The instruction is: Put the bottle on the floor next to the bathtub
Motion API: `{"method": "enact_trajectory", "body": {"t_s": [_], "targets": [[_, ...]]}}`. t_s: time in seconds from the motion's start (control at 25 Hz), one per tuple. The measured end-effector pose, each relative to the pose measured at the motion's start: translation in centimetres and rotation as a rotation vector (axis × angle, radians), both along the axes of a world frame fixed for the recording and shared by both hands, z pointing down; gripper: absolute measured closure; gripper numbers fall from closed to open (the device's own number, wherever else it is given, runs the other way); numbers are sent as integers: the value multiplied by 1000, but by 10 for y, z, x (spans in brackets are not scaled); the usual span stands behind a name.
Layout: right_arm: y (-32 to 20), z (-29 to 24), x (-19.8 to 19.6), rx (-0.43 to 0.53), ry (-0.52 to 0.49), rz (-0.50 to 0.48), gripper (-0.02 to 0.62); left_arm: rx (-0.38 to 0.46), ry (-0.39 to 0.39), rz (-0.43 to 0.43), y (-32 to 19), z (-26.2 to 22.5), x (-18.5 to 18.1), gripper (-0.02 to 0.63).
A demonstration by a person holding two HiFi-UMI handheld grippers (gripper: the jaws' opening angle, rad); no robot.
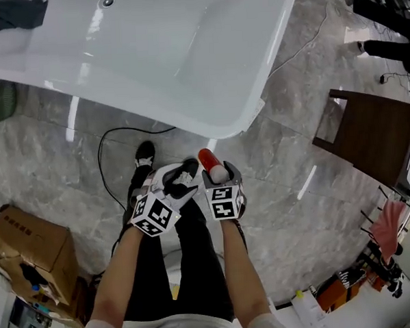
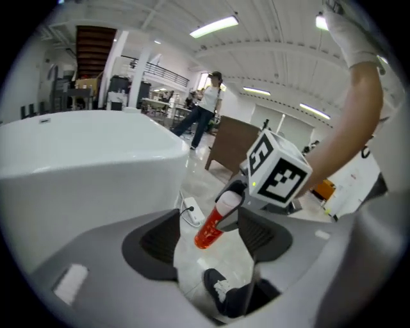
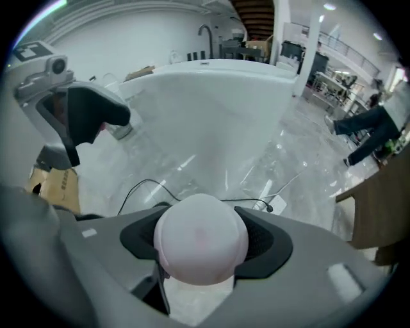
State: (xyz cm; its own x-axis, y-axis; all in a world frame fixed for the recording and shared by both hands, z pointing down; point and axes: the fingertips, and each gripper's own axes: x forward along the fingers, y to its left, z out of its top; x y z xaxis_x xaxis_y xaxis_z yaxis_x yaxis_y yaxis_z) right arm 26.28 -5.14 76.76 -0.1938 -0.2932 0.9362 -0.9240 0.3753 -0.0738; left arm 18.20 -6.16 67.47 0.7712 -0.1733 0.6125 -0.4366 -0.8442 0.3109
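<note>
Right tongs (image 3: pixel 201 238) clench the bottle (image 1: pixel 206 158) by its cap, base slanting down toward the bathtub (image 1: pixel 185 51); left tongs (image 2: pixel 208 246) gape.

My head cam stares steeply down onto the glossy white bathtub (image 1: pixel 186 58) and grey marble floor (image 1: pixel 282 190). Each gripper cam sits low, right behind its jaws, and both catch that tub's side too.

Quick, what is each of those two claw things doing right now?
Left gripper: open, nothing between its jaws.
Right gripper: closed, holding the red bottle.
</note>
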Motion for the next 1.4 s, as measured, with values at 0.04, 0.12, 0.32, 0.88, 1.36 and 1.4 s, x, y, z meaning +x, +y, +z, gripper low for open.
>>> {"method": "enact_trajectory", "body": {"t_s": [0.04,0.12,0.32,0.88,1.36,1.4], "targets": [[-3,6,3,30,-1,35,304,-6,7,-53,-3,3,-1,268],[-9,12,5,64,6,68,304,-16,9,-126,-5,9,-6,268],[9,44,2,7,12,-3,304,4,-5,-203,3,18,-22,268],[14,103,-18,46,40,-135,304,66,-17,-258,25,71,-72,285],[-2,149,-37,2,55,-262,304,146,-15,-343,20,110,-76,285],[-3,154,-40,-3,56,-273,304,144,-10,-364,20,113,-79,285]]}}
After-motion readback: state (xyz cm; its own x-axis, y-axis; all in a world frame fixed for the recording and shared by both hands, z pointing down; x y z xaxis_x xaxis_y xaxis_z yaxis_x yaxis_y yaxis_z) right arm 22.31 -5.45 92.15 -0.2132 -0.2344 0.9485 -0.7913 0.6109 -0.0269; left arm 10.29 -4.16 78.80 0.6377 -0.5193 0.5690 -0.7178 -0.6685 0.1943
